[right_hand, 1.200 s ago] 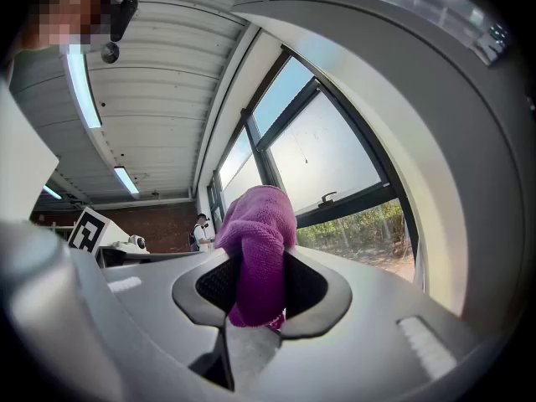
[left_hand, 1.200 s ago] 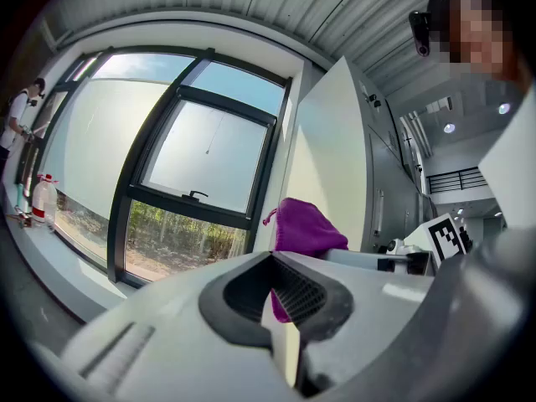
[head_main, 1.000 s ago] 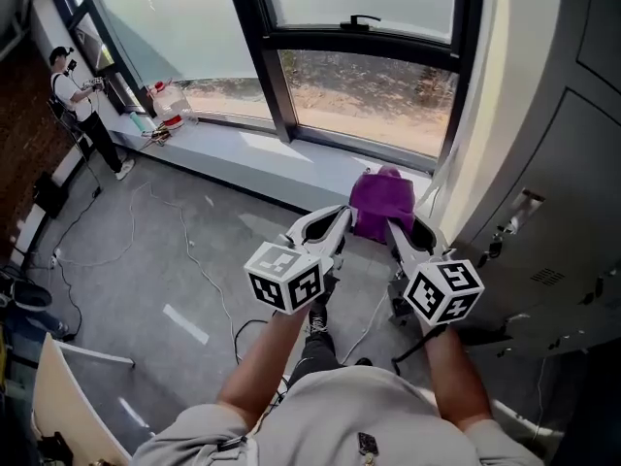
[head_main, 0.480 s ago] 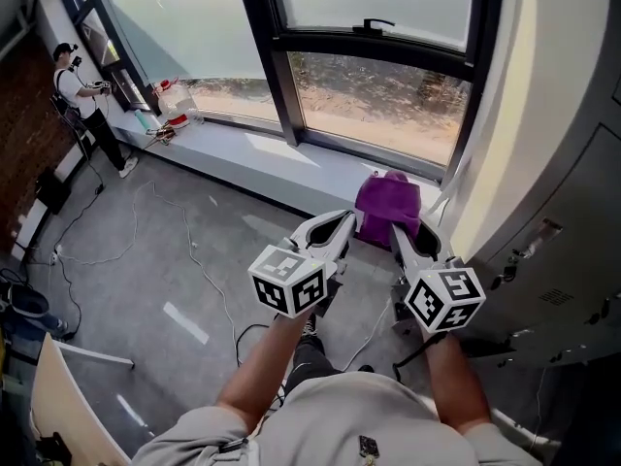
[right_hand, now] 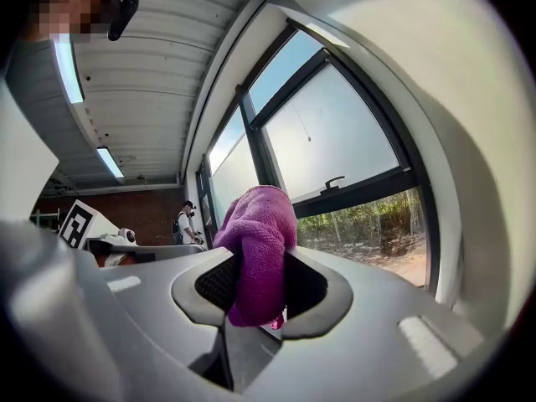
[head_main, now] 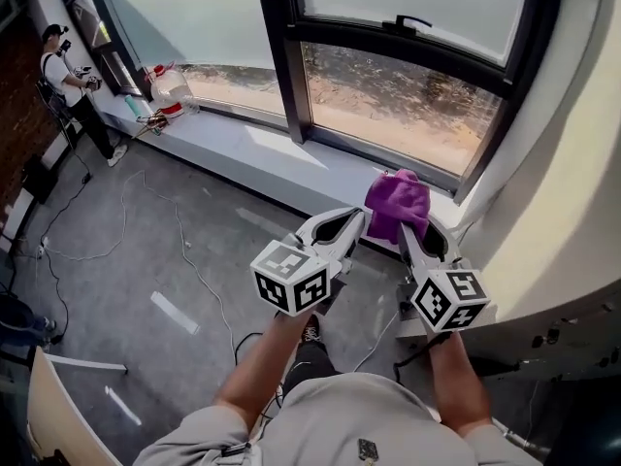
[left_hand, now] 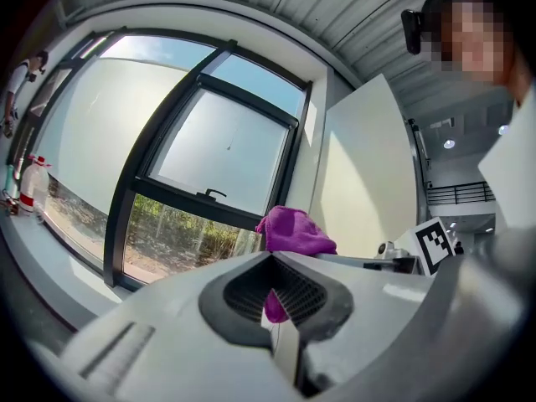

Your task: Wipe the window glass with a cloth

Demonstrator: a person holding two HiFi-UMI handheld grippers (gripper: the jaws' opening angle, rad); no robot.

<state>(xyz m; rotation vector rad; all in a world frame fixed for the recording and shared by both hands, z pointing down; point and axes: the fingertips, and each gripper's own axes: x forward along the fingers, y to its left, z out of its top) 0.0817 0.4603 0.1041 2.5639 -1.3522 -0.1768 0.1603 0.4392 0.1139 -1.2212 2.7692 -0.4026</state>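
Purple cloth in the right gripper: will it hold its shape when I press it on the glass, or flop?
Probably floppy: the cloth bunches and droops over the jaws of the right gripper. Likely light: one pinch holds the whole bundle. Its fuzzy weave should grip, not slip.
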